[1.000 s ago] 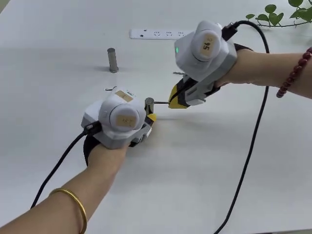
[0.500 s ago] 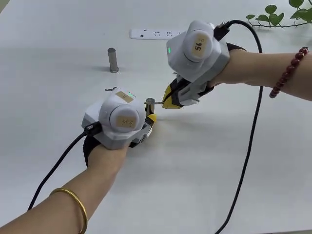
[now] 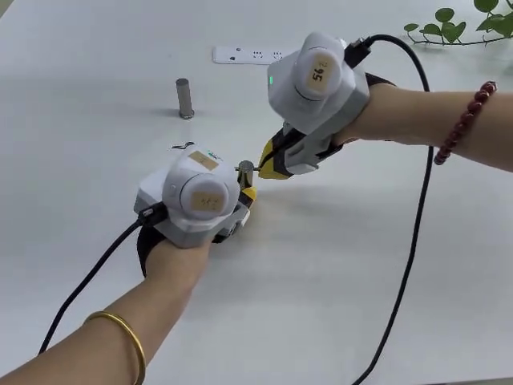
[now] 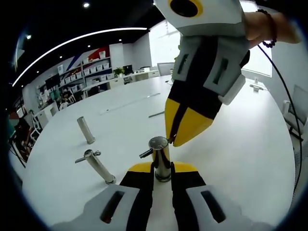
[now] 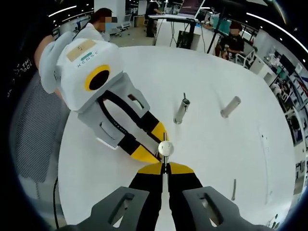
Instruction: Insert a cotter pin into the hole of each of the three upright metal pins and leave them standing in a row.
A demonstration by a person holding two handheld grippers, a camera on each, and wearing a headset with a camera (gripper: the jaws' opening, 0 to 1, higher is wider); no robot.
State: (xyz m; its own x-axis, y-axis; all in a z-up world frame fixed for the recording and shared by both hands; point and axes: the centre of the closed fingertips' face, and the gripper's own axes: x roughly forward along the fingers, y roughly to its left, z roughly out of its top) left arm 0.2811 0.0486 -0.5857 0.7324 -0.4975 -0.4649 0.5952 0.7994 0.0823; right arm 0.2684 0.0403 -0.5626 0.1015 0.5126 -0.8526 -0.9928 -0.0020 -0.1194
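Nearer than a second ago, the right gripper (image 3: 261, 171) pinches the cotter pin (image 4: 144, 154), whose end now pokes out past the hole of the metal pin (image 4: 160, 156) clamped upright on the table (image 3: 337, 265) by the left gripper (image 4: 161, 174); best keep pushing level and straight until it seats fully

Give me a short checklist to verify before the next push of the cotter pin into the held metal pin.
1. Left gripper clamps the metal pin upright: ok.
2. Right gripper is shut on the cotter pin: ok.
3. Cotter pin tip shows on the far side of the hole: ok.
4. Cotter pin is fully seated: cannot tell.
5. Second pin carries its cotter: ok.
6. Third pin carries a cotter: not ok.
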